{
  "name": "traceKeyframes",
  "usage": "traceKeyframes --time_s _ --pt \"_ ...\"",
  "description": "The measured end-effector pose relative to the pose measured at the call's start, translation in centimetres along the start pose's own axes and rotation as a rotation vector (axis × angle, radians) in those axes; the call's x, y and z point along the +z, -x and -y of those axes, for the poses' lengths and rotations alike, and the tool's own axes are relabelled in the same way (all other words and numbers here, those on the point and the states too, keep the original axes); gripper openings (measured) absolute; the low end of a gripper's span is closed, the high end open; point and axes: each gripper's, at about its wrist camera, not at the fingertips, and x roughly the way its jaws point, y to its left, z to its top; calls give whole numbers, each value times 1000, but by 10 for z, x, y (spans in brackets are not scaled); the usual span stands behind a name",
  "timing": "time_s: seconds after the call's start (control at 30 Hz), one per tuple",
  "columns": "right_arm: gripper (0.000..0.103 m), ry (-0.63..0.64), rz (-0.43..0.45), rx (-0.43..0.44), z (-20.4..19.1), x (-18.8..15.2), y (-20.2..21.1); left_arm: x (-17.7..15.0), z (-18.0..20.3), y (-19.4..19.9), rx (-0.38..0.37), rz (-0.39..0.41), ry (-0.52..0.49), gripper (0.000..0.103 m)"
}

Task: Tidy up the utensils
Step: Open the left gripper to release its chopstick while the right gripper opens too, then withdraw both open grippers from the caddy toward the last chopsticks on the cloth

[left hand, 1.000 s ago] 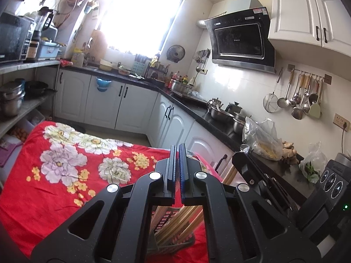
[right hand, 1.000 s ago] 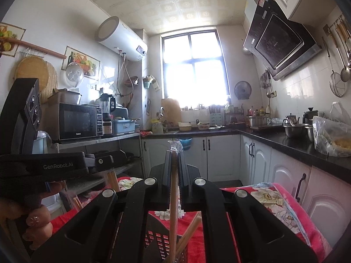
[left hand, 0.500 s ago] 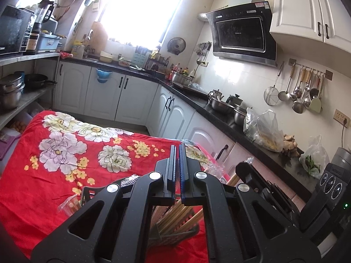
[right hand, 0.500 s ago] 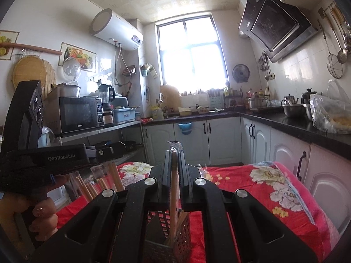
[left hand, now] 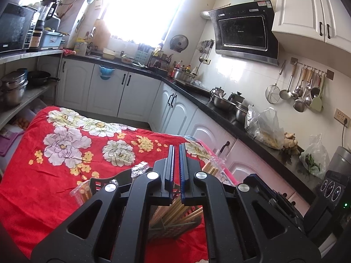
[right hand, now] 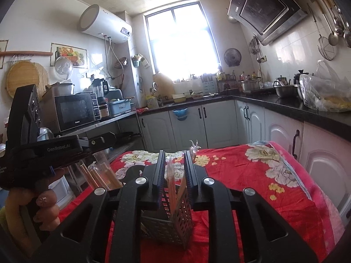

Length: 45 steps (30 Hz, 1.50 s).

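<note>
Right fingers opening, wrapped chopsticks between them, holder below

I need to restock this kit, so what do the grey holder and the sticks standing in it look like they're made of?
The utensil holder looks like moulded plastic: matte grey walls pierced by a regular grid of small holes, though painted metal can't be ruled out. The chopsticks look like bamboo or light wood: pale tan, dull, straight. Some carry clear, glossy plastic sleeves, crinkled at the tips.

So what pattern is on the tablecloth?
Red with large white and small yellow flowers; the tablecloth shows best in the left wrist view.
</note>
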Motion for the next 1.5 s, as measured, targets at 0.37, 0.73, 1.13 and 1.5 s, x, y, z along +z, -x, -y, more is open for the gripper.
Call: traceKeyframes --time_s 0.37,0.73,1.13,1.5 --pt "29 -51 -43 -29 9 -6 11 -5 -4 12 10 -16 13 3" --pt "43 -49 -85 -40 9 -13 22 -10 -3 35 -3 -22 35 29" --pt "54 -49 -110 -29 9 -22 37 -28 -10 53 -1 -68 65 47" --pt "67 -56 -128 -13 5 -28 50 -43 -11 69 -11 -78 57 66"
